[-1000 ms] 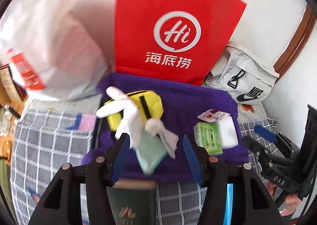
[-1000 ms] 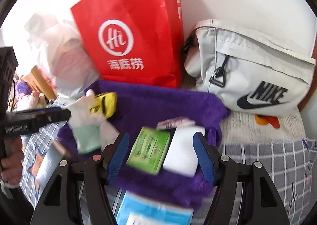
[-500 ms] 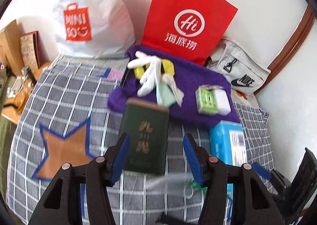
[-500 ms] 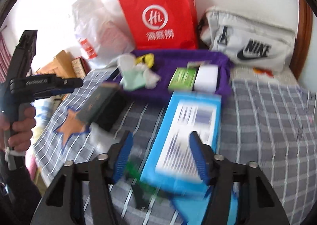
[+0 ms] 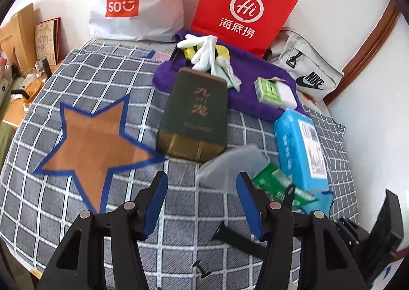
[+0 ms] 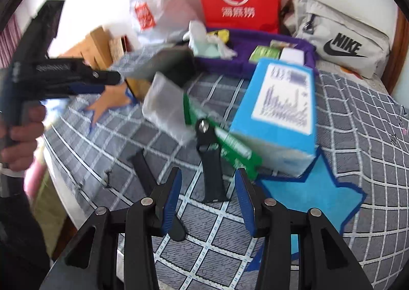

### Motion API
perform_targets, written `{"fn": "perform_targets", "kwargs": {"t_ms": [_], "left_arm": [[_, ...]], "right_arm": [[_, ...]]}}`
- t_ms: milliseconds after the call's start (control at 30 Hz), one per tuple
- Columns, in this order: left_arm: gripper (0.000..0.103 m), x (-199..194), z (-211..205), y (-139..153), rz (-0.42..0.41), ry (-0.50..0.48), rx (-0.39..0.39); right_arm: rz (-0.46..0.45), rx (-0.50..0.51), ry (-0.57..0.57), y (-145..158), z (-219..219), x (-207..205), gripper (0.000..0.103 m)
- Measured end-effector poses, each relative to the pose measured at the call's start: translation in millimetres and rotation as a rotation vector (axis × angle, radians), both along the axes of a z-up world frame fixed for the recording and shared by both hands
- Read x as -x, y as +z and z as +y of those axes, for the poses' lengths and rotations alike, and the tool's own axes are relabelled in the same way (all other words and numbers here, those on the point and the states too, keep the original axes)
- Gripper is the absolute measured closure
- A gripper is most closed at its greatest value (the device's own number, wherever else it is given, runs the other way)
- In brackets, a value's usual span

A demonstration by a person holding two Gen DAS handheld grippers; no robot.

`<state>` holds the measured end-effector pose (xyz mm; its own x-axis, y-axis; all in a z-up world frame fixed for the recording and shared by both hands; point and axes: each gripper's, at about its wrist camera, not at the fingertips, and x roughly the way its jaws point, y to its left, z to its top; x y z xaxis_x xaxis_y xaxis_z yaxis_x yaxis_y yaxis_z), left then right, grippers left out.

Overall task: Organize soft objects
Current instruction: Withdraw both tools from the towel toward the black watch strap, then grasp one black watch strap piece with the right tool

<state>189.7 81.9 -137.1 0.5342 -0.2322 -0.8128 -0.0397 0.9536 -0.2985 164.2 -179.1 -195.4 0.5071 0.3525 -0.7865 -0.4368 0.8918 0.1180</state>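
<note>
1. Nearest to me, my right gripper (image 6: 208, 196) hangs over the checked bed cover (image 6: 358, 123). Its fingers are closing with nothing between the blue pads; below the gap I see only cover and a black clip (image 6: 211, 162), whose long axis runs straight away from me along the fingers' line.

2. My left gripper (image 5: 202, 201) is half spread and grasps nothing. Bare cover lies between its fingers, and the brown star patch (image 5: 94, 136) sits off to its left.

3. Just past the right fingers, slightly right of their line, lies the green packet (image 6: 225, 141). Its long axis runs diagonally, from far-left down to near-right. From the left wrist view the same green packet (image 5: 278, 182) sits just beyond the right-hand finger, so I judge the right hand nearer and better aligned.

4. Touching the packet on its left is a clear plastic pouch (image 6: 166, 103); on its right stands the blue tissue pack (image 6: 281, 111), on the edge of a blue star patch (image 6: 314, 192).

5. Farther out, the dark green pouch (image 5: 195, 113) lies lengthwise away from the left fingers, dead ahead.

6. Farthest, the purple tray (image 5: 255, 70) holds white gloves (image 5: 202, 47) and a green-and-white pack (image 5: 273, 90), in front of the red bag (image 5: 242, 3).
</note>
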Motion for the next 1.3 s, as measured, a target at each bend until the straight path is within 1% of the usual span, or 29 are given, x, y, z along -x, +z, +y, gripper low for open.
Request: {"fn": "perform_targets", "kwargs": {"t_ms": [100, 267, 400, 433, 467, 500, 533, 567, 700, 900, 1100, 1167, 1300], "left_arm": [[0.049, 11, 6, -7, -0.004, 0.0, -0.005], [0.049, 20, 14, -20, 0.012, 0.004, -0.001], [0.049, 21, 17, -24, 0.014, 0.002, 0.006], [0.049, 21, 17, -26, 0.015, 0.001, 0.005], [0.049, 21, 16, -27, 0.018, 0.0, 0.004], [0.049, 21, 16, -28, 0.023, -0.001, 0.003], [0.049, 21, 16, -29, 0.028, -0.004, 0.002], [0.049, 21, 15, -30, 0.031, -0.005, 0.002], [0.049, 23, 14, -32, 0.038, -0.006, -0.003], [0.049, 32, 7, -35, 0.043, -0.016, -0.011], [0.049, 43, -7, -45, 0.07, -0.054, -0.01], [0.049, 44, -10, -49, 0.081, -0.058, -0.025], [0.049, 49, -14, -52, 0.096, -0.066, -0.02]], "right_arm": [[-0.008, 0.051, 0.019, -14, 12, -3, 0.059], [-0.013, 0.135, 0.013, -32, 23, -15, 0.059], [-0.002, 0.124, 0.011, -39, 28, -24, 0.059], [-0.01, 0.122, 0.004, -40, 29, -26, 0.061], [-0.015, 0.121, 0.001, -40, 30, -27, 0.066], [-0.022, 0.118, -0.003, -40, 30, -28, 0.076], [-0.026, 0.111, -0.006, -40, 30, -28, 0.082], [-0.024, 0.104, -0.008, -40, 29, -28, 0.083], [-0.033, 0.079, -0.009, -34, 25, -21, 0.083], [-0.031, 0.014, -0.011, -23, 16, -1, 0.083], [-0.035, -0.024, -0.014, -19, 8, 21, 0.083], [-0.018, -0.063, 0.003, -20, 7, 29, 0.083], [-0.006, -0.138, 0.032, -17, 1, 39, 0.083]]}}
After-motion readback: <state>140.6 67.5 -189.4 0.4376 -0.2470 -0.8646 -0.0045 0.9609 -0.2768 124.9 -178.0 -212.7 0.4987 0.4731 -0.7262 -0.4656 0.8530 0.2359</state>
